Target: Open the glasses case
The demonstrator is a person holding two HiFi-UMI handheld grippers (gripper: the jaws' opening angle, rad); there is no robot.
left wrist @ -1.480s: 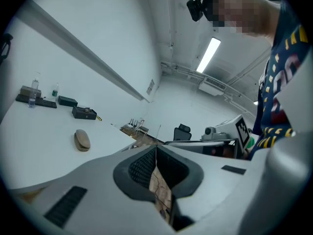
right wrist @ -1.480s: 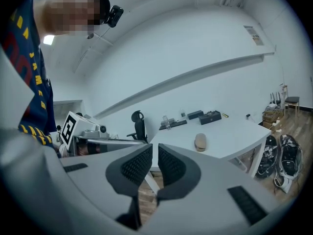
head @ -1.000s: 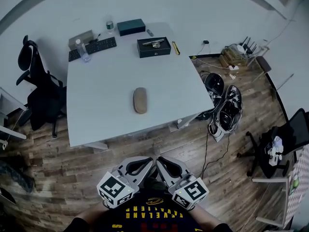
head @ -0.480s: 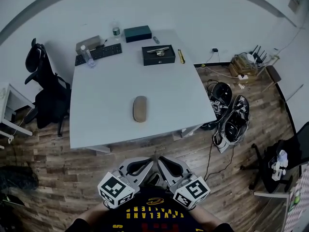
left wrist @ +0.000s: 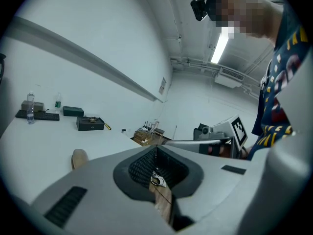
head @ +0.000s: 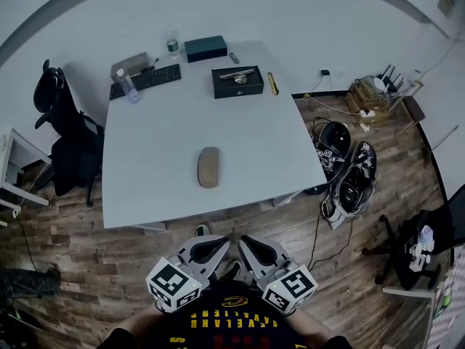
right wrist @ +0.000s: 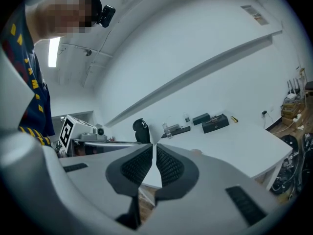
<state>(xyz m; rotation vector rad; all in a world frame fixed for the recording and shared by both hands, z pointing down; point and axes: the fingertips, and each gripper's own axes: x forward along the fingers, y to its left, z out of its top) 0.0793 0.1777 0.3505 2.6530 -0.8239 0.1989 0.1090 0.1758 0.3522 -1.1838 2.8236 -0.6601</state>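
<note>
At your far left a small white desk [head: 13, 167] pokes in. A black office chair [head: 62, 129] stands against the left edge of the white table [head: 145, 187], so that side is tight. The table's near edge runs across in front of you, with a strip of wood floor [head: 87, 260] between it and your body. Both claws hang over that strip, close to your chest and short of the edge. Your left gripper [left wrist: 156, 150] has its jaws pressed together and empty. Your right gripper [right wrist: 155, 150], just beside it, shows only a hairline slit between its pads, also empty. Along the table's far edge sit a bottle [head: 128, 86], a keyboard [head: 145, 81], a dark green box [head: 205, 48] and a black box [head: 237, 81], all well apart from the middle. The wide middle and near part of the table give you open room around the glasses case [head: 208, 167]. It lies alone a little to your side of the centre, almost straight ahead of the claws, with its long axis pointing away from you. It is a tan, rounded oval, closed, and no other thing touches it. To the right, past the table's corner, dark bags and cables [head: 347, 173] crowd the floor. Another chair [head: 425, 224] stands at the far right.
</note>
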